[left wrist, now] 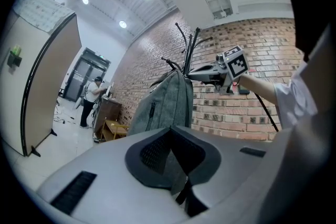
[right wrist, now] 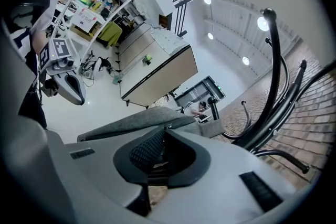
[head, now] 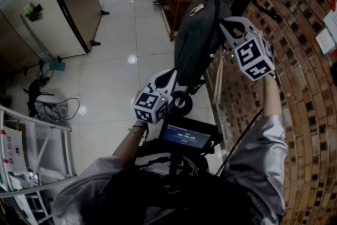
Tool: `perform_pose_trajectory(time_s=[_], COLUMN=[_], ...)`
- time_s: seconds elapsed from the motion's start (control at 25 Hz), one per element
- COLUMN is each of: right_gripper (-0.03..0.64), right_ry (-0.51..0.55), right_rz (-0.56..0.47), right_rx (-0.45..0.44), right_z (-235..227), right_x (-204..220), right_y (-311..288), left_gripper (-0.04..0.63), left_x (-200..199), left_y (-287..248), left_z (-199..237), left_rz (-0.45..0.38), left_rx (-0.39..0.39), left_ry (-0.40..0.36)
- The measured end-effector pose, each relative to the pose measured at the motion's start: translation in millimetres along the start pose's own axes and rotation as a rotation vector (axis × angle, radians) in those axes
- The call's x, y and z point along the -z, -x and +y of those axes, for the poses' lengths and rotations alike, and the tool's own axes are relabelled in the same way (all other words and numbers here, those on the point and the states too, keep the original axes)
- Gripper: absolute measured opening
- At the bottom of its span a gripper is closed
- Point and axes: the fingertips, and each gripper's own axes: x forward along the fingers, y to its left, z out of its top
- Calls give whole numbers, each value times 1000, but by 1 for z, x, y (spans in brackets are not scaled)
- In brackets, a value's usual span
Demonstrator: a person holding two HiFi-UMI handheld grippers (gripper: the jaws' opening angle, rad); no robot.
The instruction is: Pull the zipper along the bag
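My left gripper pinches the lower edge of the grey fabric backpack, which hangs from the black metal coat stand. At the backpack's top, my right gripper seems clamped on the small metal zipper pull. Most of the pull looks still ahead.

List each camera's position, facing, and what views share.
Head view: head-mounted, facing down at the backpack; left hand-held gripper, right hand-held gripper and forearms show.
Left gripper view: along its jaws toward backpack and brick wall; right forearm shows.
Right gripper view: along its jaws over the backpack's top; left hand-held gripper shows.
Shared: backpack.
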Motion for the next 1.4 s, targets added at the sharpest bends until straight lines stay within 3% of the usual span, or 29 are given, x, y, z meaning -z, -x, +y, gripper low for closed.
perform_pose_trajectory(time_s=[0.88,1.4], right_gripper=[17,20], right_ry=[-28,-36], right_rz=[13,8], right_rx=[-37,-16], right_z=[29,38], right_x=[8,8], right_y=[6,7], left_gripper=[7,8], left_x=[2,3], left_y=[0,2], left_z=[-1,0], left_rz=[11,19], left_rx=[7,3], left_ry=[3,1])
